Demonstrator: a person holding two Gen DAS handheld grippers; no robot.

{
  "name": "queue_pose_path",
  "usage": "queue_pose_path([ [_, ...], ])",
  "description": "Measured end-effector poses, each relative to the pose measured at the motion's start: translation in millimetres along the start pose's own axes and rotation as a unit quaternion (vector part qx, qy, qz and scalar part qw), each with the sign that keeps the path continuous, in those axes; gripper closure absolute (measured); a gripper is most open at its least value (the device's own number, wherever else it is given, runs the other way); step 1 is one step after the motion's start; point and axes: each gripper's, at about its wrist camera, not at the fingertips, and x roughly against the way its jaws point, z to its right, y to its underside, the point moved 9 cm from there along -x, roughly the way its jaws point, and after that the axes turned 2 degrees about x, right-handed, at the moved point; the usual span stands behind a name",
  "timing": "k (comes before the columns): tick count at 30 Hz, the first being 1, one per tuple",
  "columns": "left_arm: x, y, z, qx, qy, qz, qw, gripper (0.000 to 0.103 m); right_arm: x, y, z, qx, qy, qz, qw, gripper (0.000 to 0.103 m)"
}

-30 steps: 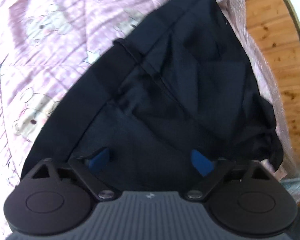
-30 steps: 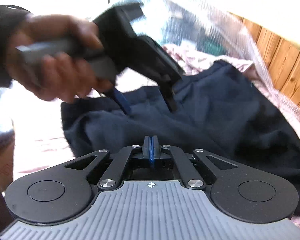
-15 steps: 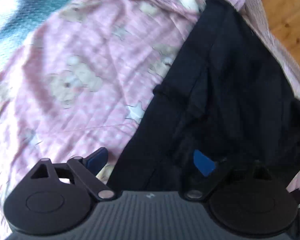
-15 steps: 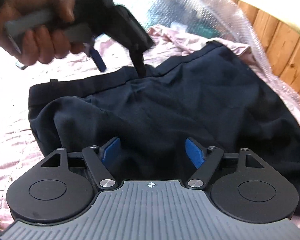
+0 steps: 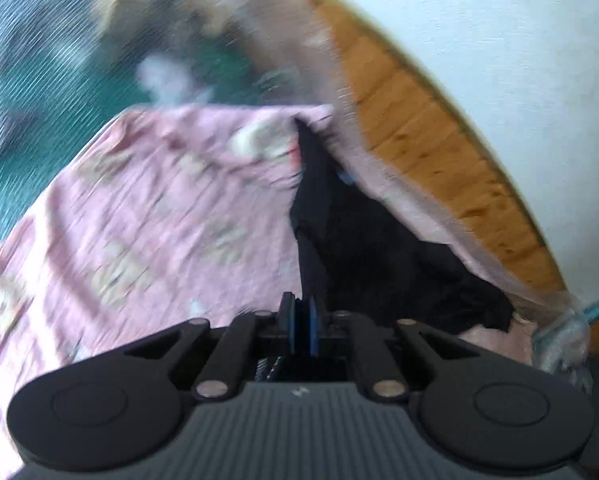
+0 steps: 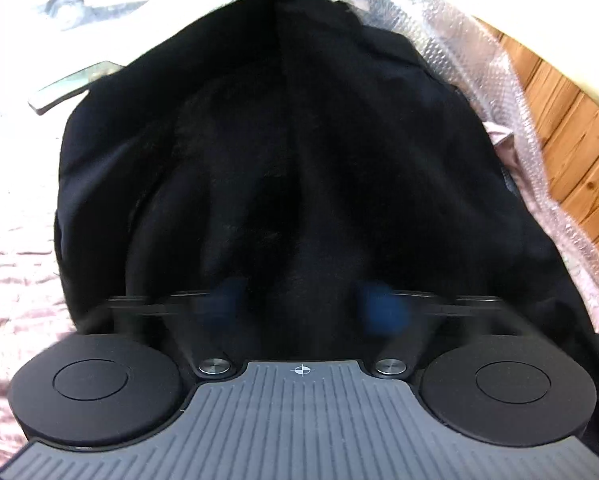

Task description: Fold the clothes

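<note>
**Left pinch on the dark garment's edge, right fingers spread over its middle**

My left gripper (image 5: 302, 326) has its fingers pressed together, and the dark garment (image 6: 299, 152) runs straight up from between the blue pads; I judge it is pinching an edge of that cloth, though the blur keeps me from seeing the bite itself. The garment lies on the pink printed bedspread (image 5: 147, 216), close to the wooden wall panelling (image 5: 411, 128), with bubble wrap (image 6: 491, 64) along that side.

My right gripper (image 6: 303, 308) hovers low over the garment's middle, its fingers spread wide and smeared by motion, holding nothing that I can see. At the top of the right view the cloth gathers to a peak under a dark part that I take for the other gripper.

To do this well I would keep the left pinch firm and carry the edge in a low, even arc, so the fabric drapes rather than bunches. The right fingers should take a matching edge, not a handful of the middle; a thick grab would drag both layers. The cloth is limp and dark, so seams are hard to read, and I would go slowly
</note>
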Motion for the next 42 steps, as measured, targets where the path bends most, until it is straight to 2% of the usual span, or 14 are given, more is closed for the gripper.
queue_pose_path([
  [1, -1.7, -0.1, -4.9, 0.011, -0.01, 0.003, 0.9999, 0.089, -0.4, -1.0, -0.7, -0.007, -0.005, -0.003, 1.0, 0.103],
  [3, -2.2, 1.2, -13.3, 0.035, -0.023, 0.012, 0.9991, 0.073, 3.6, -3.9, -3.8, -0.004, -0.001, 0.003, 1.0, 0.103],
  [5, 4.5, 6.8, -16.9, 0.063, -0.02, 0.029, 0.9974, 0.035, 12.5, -5.8, -7.4, 0.004, 0.011, 0.012, 1.0, 0.103],
  [8, 5.4, 20.5, -18.2, 0.073, -0.055, 0.027, 0.9955, 0.018, 25.0, -7.7, -10.7, 0.01, 0.024, 0.026, 0.999, 0.103],
  [17, -66.7, 20.4, -54.2, 0.085, -0.121, -0.04, 0.9883, 0.01, 27.9, -8.2, -8.9, -0.008, 0.021, 0.029, 0.999, 0.103],
  [21, -105.6, 29.2, -52.0, 0.109, -0.103, -0.113, 0.9821, 0.01, 36.9, -12.8, -11.8, -0.013, 0.008, 0.045, 0.999, 0.103],
  [24, -117.6, 32.9, -46.0, 0.058, -0.147, -0.124, 0.9797, 0.024, 50.1, -15.6, -20.0, -0.007, -0.008, 0.059, 0.998, 0.103],
  [26, -120.1, 29.1, -42.6, 0.029, -0.169, -0.123, 0.9774, 0.102, 53.2, -13.7, -25.1, -0.004, -0.013, 0.058, 0.998, 0.103],
  [31, -101.8, 17.3, -26.8, 0.03, -0.131, -0.099, 0.986, 0.103, 46.9, -4.0, -26.4, -0.013, -0.008, 0.045, 0.999, 0.098],
  [33, -78.8, 9.4, -13.2, 0.034, -0.105, -0.073, 0.9911, 0.103, 45.2, -1.9, -22.4, -0.021, 0.001, 0.045, 0.999, 0.071],
  [35, -44.4, -0.2, 6.4, 0.031, -0.073, -0.039, 0.9961, 0.103, 45.5, -8.3, -17.3, -0.002, 0.023, 0.062, 0.998, 0.017],
  [36, -26.8, -4.9, 17.0, 0.025, -0.056, -0.022, 0.9979, 0.103, 45.7, -11.6, -14.8, 0.008, 0.033, 0.071, 0.997, 0.01],
  [40, 31.8, -11.0, 54.0, -0.011, -0.019, 0.024, 0.9995, 0.103, 28.4, -34.8, -14.5, 0.085, 0.064, 0.088, 0.99, 0.006],
  [42, 46.1, -6.5, 58.6, -0.014, -0.018, 0.027, 0.9994, 0.103, 9.7, -47.3, -19.3, 0.117, 0.056, 0.072, 0.989, 0.012],
])
